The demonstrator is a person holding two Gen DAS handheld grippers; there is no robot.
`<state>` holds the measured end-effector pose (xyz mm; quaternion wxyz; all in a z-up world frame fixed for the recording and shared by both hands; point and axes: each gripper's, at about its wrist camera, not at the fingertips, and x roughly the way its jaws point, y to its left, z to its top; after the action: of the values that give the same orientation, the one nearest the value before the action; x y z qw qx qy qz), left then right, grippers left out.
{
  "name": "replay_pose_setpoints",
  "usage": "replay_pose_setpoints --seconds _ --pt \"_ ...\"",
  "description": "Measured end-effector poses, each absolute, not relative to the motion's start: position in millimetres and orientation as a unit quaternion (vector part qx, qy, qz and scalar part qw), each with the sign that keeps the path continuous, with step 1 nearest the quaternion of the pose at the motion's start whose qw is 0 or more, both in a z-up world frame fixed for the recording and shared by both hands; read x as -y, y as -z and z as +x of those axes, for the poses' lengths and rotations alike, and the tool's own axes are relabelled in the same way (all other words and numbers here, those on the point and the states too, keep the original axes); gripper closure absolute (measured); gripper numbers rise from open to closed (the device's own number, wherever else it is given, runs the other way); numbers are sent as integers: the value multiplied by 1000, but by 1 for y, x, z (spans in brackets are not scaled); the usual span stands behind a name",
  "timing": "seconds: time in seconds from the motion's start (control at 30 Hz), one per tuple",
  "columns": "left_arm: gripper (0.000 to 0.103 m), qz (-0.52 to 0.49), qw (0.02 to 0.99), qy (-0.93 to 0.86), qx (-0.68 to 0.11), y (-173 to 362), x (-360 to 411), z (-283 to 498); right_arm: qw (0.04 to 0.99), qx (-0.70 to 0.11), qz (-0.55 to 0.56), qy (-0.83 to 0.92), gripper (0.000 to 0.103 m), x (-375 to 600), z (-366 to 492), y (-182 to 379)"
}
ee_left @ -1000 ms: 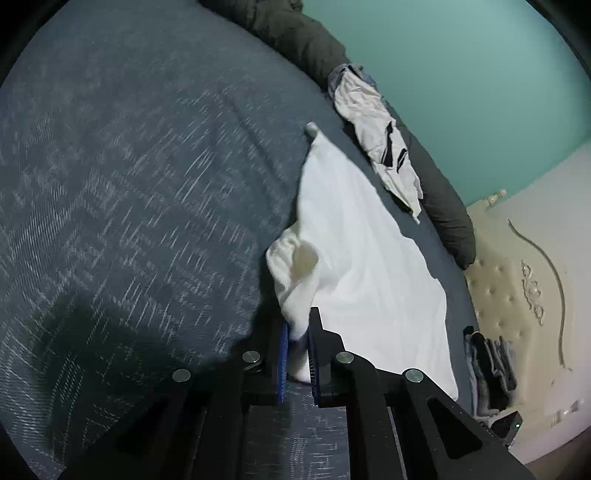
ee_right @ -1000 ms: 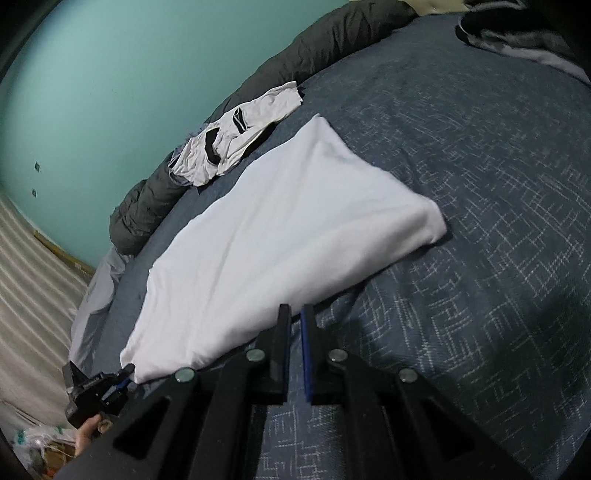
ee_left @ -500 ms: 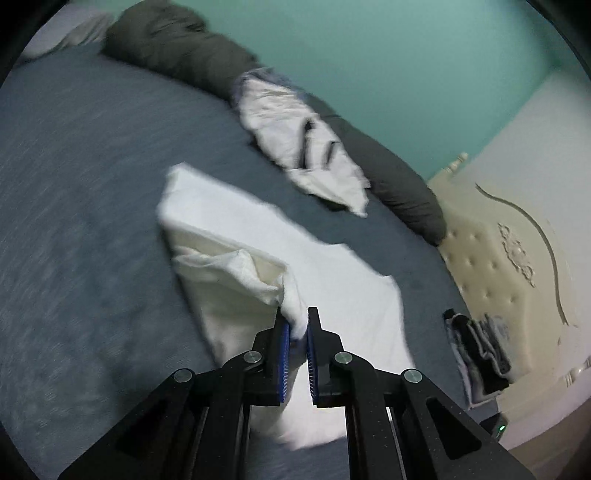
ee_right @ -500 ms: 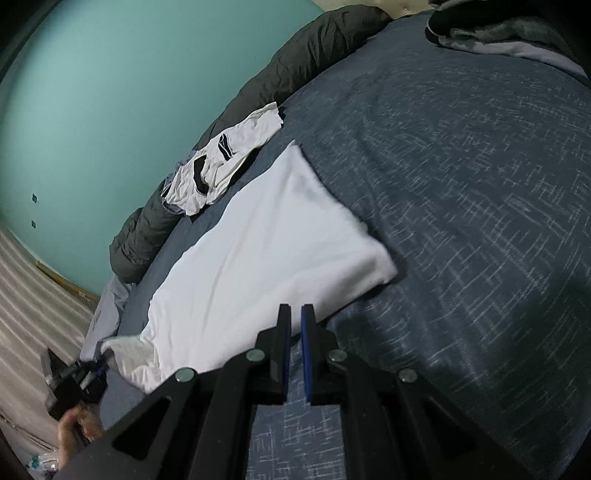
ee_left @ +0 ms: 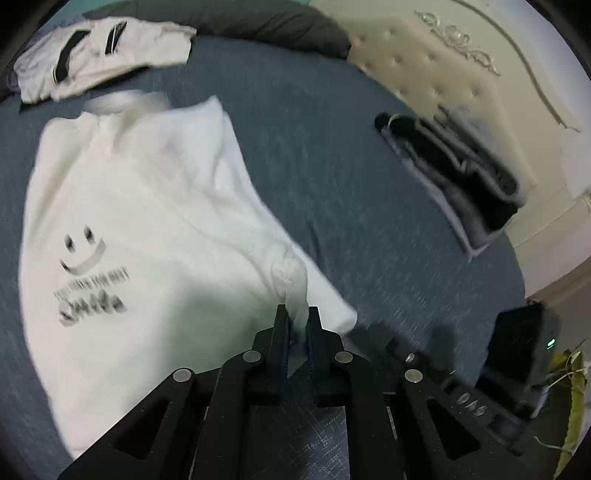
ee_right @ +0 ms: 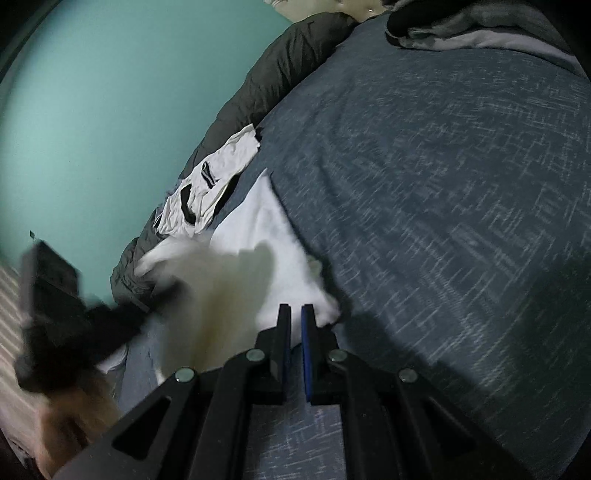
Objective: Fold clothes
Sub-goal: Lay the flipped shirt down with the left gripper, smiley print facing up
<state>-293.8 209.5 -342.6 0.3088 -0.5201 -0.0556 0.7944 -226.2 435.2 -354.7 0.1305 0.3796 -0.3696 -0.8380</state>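
Two grippers are working. The left gripper (ee_left: 296,314) is pinching a bunched fold of the one white T-shirt (ee_left: 147,206); its jaws are opening slightly with the cloth between them. The right gripper (ee_right: 295,314) is pressing nearly closed beside the shirt's (ee_right: 273,258) near edge; whether cloth is sitting in its jaws cannot be told.

The shirt is lying print-up on the blue-grey bedspread (ee_left: 332,155), a smiley and blurred lettering (ee_left: 88,280) showing.

Farther off, one white-and-black garment (ee_left: 99,48) is lying crumpled against one dark rolled duvet (ee_left: 258,22). One stack of dark folded clothes (ee_left: 454,166) is sitting by the cream tufted headboard (ee_left: 424,62). A teal wall (ee_right: 110,92) is standing behind.
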Motion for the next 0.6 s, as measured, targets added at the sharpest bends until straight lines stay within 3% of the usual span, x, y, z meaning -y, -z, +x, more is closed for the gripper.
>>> replay_pose_setpoints --seconds 0.03,0.1,0.13,0.27,0.33,0.4,0.6 --pt "89 -521 305 -795 63 344 -206 -293 130 371 380 837 98 -436 -227 355" --pt "54 -517 294 -800 83 338 -191 -293 137 372 382 835 98 -436 -229 355" --pt "50 -510 286 -806 90 333 -182 -293 141 372 382 835 98 -434 -229 355" --pt "49 -477 245 -839 96 314 -138 -289 156 376 379 831 97 -430 -235 352" --pt "49 -477 222 -845 92 316 -119 -290 163 379 379 828 78 -427 -238 351" --pt "49 -480 204 -849 84 321 -107 -290 171 379 379 827 71 -425 -241 349" --pt "49 -486 179 -853 72 340 -81 -276 191 372 383 823 70 -412 -253 346"
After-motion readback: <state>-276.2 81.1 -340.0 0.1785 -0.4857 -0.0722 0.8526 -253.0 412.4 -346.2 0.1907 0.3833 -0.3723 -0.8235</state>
